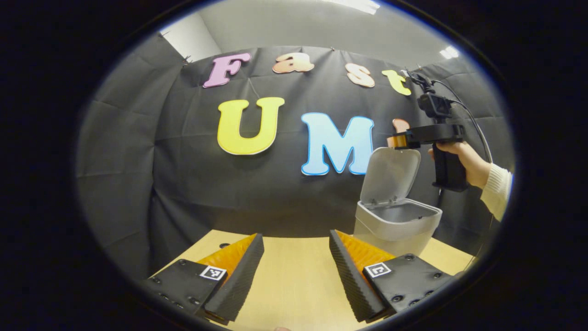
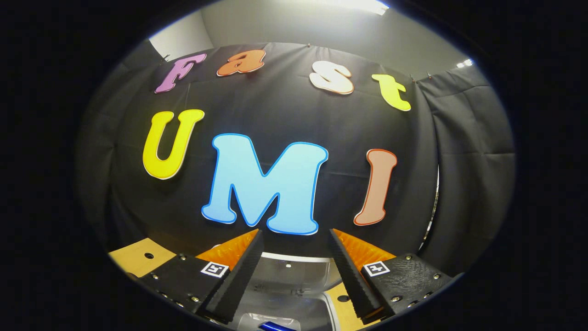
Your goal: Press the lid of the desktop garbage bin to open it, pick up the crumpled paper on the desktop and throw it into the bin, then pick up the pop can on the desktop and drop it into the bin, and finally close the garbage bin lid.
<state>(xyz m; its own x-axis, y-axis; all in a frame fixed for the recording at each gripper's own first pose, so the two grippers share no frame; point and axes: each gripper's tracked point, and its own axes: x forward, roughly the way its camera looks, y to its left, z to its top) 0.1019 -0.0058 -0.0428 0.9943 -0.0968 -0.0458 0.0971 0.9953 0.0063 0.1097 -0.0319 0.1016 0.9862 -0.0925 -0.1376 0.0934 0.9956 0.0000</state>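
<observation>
The grey desktop bin (image 1: 397, 223) stands at the right of the wooden table (image 1: 294, 285), its lid (image 1: 392, 174) swung up and open. My left gripper (image 1: 295, 235) hovers low over the table, open, with nothing between its fingers. A hand (image 1: 464, 161) holds my right gripper (image 1: 398, 139) just above the top edge of the raised lid. In the right gripper view, my right gripper (image 2: 295, 232) is open and empty over the bin's mouth (image 2: 294, 299). Deep inside lie a blue shiny thing (image 2: 275, 327), apparently the pop can, and something pale beside it.
The black cloth wall (image 1: 275, 184) hangs close behind the table and bin. A corner of the table (image 2: 138, 257) with a small hole shows at the left of the right gripper view. A cable (image 1: 473, 119) trails from the right gripper.
</observation>
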